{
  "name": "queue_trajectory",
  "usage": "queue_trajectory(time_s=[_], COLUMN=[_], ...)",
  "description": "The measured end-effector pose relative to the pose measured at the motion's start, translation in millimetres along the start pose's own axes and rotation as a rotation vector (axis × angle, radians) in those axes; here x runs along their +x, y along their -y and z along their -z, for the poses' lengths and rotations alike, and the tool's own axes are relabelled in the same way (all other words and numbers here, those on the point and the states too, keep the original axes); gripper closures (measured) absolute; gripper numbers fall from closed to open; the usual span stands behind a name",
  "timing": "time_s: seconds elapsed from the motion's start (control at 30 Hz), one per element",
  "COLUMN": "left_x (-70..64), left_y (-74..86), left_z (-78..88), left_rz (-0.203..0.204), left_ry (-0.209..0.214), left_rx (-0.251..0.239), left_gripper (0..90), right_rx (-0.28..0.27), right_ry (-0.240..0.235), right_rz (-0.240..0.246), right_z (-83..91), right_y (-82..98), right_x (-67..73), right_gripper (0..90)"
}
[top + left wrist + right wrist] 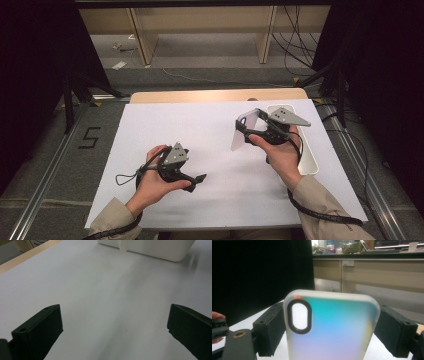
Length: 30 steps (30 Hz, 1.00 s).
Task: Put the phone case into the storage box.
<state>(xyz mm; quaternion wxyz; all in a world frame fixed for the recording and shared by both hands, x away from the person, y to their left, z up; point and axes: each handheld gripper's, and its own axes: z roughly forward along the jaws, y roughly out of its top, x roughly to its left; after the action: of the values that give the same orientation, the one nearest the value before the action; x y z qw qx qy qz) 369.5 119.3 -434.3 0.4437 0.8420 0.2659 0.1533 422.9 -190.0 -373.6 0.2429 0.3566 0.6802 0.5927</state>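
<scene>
- The right gripper [256,131] is up above the table, on the right side and a bit far from the person.
- It is holding a phone case [332,327]. Its two black jaws press on the case's two long sides.
- In the right gripper view, the case stands tall between the jaws. It has soft blue, green and pink colours. The oval camera hole [299,316] sits near the top.
- From the high view, the case [245,131] hangs down from the gripper with its long side going up and down, a bit tilted. I cannot tell if its low end touches the white sheet [200,130].
- A white tray [309,162] lies just right of the case, along the right side of the sheet. The right hand [280,155] is close to it.
- The left gripper [192,182] rests low on the near left side, well apart from the case. Its jaws are spread wide and hold nothing.
- In the left gripper view, the tray [160,250] is far off.
- My guess is that any next move of the case belongs to the right hand, since it has the case.
</scene>
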Motion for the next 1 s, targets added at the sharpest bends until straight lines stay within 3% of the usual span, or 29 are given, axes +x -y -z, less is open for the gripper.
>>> queue_trajectory(time_s=[1.0], left_x=[8.1], left_y=[14.5], left_z=[16.6], left_rz=[0.029], left_ry=[-0.027], left_rx=[-0.007], left_gripper=[0.0], right_rx=[-0.036], right_ry=[0.105], right_rz=[-0.012], right_z=[16.6], right_y=[-13.3], right_x=[-30.1], right_gripper=[17.6])
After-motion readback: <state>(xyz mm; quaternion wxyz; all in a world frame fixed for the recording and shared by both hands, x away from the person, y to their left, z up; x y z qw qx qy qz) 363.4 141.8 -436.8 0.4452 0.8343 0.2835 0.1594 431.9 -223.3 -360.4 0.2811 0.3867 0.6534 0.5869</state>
